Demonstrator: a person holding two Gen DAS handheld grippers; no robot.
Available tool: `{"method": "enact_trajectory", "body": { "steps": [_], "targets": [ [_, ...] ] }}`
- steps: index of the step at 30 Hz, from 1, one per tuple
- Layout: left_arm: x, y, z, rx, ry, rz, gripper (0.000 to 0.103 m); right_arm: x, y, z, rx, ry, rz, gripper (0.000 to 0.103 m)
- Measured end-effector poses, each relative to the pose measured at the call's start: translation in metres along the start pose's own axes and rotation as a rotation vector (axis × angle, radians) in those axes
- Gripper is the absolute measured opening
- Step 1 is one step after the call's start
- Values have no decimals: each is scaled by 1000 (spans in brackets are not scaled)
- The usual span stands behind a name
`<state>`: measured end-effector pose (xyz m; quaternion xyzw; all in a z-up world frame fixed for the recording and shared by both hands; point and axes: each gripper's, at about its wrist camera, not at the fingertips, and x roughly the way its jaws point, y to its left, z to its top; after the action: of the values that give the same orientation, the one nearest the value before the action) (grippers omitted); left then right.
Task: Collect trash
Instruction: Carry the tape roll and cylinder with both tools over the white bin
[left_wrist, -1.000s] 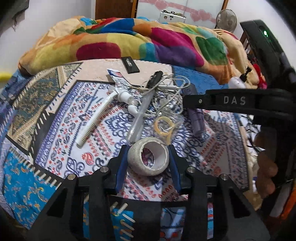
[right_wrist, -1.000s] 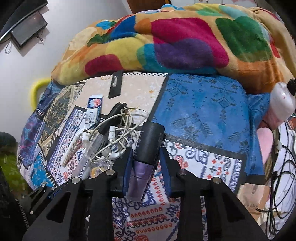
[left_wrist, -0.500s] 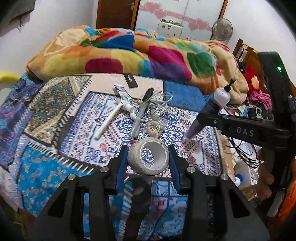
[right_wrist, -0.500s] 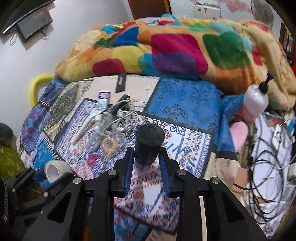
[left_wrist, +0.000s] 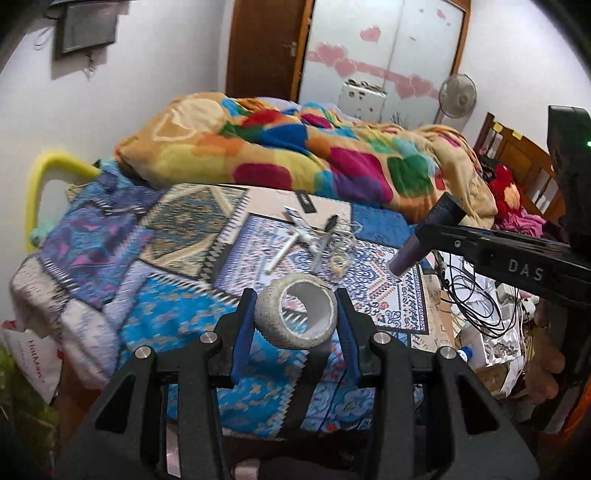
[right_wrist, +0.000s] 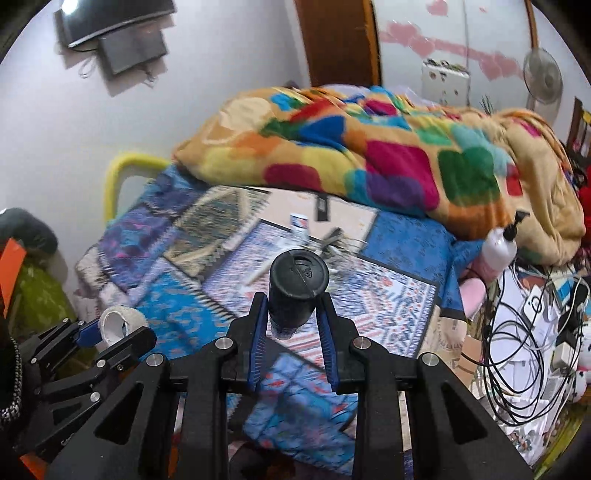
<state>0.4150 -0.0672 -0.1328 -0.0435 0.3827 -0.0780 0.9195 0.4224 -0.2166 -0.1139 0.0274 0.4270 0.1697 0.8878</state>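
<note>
My left gripper (left_wrist: 295, 317) is shut on a worn white tape roll (left_wrist: 295, 315) and holds it in the air above the near edge of the bed. The roll also shows in the right wrist view (right_wrist: 120, 323). My right gripper (right_wrist: 293, 315) is shut on a purple bottle with a black cap (right_wrist: 297, 291), held off the bed; the bottle also shows in the left wrist view (left_wrist: 424, 240). On the patterned bedspread (left_wrist: 177, 317) lie more items: a white stick (left_wrist: 282, 254), a dark pen (left_wrist: 325, 236), tangled white cables (left_wrist: 345, 240) and a small yellow tape ring (left_wrist: 338, 261).
A colourful blanket (left_wrist: 295, 155) is heaped at the far side of the bed. A pump bottle (right_wrist: 498, 251) stands at the bed's right edge. Black cables and clutter (right_wrist: 524, 350) lie on the floor at right. A green bag (right_wrist: 40, 295) sits at left.
Both grippers have pulled back and up from the bed with the tape roll and the bottle in them. The pile of items now looks smaller and farther away.
</note>
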Motion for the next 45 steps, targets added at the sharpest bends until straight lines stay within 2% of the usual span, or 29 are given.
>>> {"method": "enact_trajectory", "body": {
  "steps": [11, 19, 25, 29, 37, 45],
  "targets": [
    [-90, 52, -36, -85, -68, 117, 41, -41, 92, -18, -138, -40, 115, 24],
    [-143, 105, -77, -172, -83, 236, 41, -46, 165, -40, -268, -26, 210, 24],
    [-164, 147, -110, -253, -59, 316, 41, -35, 219, -60, -358, 17, 281, 25],
    [-169, 175, -133, -304, -28, 355, 41, -22, 250, -73, -414, 60, 320, 24],
    [-147, 224, -182, -423, 84, 394, 41, 24, 299, -102, -501, 182, 359, 25],
    [-100, 265, -241, -563, 244, 363, 41, 82, 328, -135, -569, 339, 357, 25]
  ]
}}
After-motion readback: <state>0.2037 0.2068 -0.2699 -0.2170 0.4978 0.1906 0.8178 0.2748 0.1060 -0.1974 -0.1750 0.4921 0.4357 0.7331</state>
